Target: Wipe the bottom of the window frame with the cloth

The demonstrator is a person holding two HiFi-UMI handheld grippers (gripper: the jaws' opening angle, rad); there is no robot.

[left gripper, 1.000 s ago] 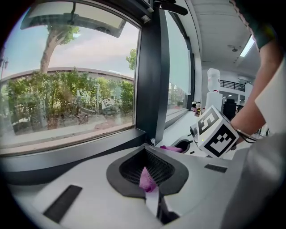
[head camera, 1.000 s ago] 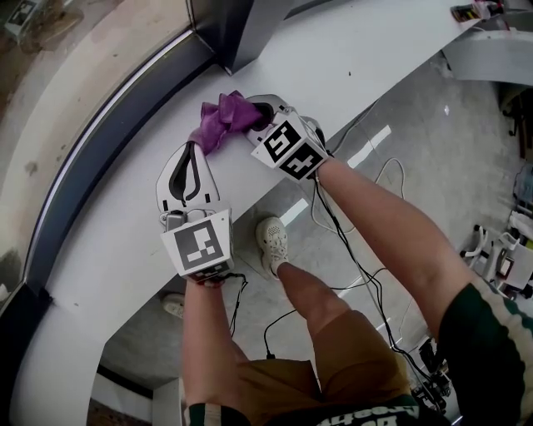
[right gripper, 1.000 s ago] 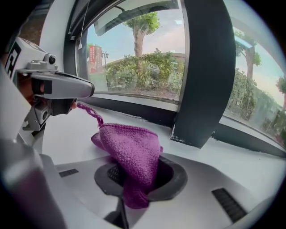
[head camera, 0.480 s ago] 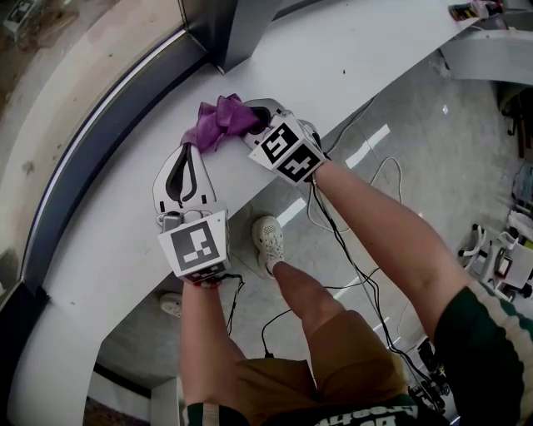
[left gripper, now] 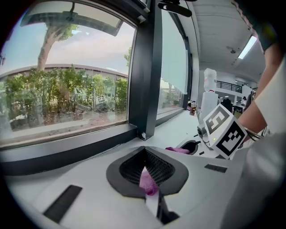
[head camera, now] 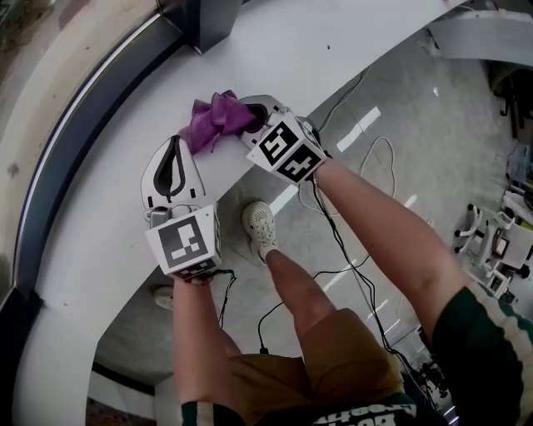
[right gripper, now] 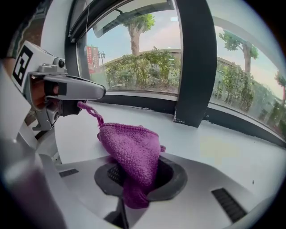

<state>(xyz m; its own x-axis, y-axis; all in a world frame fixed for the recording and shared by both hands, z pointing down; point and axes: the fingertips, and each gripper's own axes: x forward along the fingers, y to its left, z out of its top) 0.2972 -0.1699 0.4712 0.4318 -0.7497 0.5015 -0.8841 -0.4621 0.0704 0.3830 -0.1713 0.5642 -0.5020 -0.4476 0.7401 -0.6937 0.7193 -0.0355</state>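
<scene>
A purple knitted cloth (head camera: 215,121) lies bunched on the white sill (head camera: 100,250), between my two grippers. My right gripper (head camera: 251,116) is shut on the cloth's bulk (right gripper: 132,150), which hangs out of its jaws. My left gripper (head camera: 176,143) is shut on a thin corner of the cloth (left gripper: 147,181). In the right gripper view, a purple strand runs up to the left gripper's tip (right gripper: 99,93). The dark bottom rail of the window frame (head camera: 83,133) runs along the sill's far side, a short way beyond both grippers (left gripper: 67,150).
A dark upright mullion (head camera: 204,17) stands on the sill just past the cloth (right gripper: 192,67). Below the sill's near edge are the floor, loose cables (head camera: 341,241), the person's shoe (head camera: 260,229) and equipment (head camera: 500,250) at the right.
The left gripper has shifted a little left, away from the right one, with the cloth corner still in it. The right gripper keeps its hold. The head view has swung slightly.
</scene>
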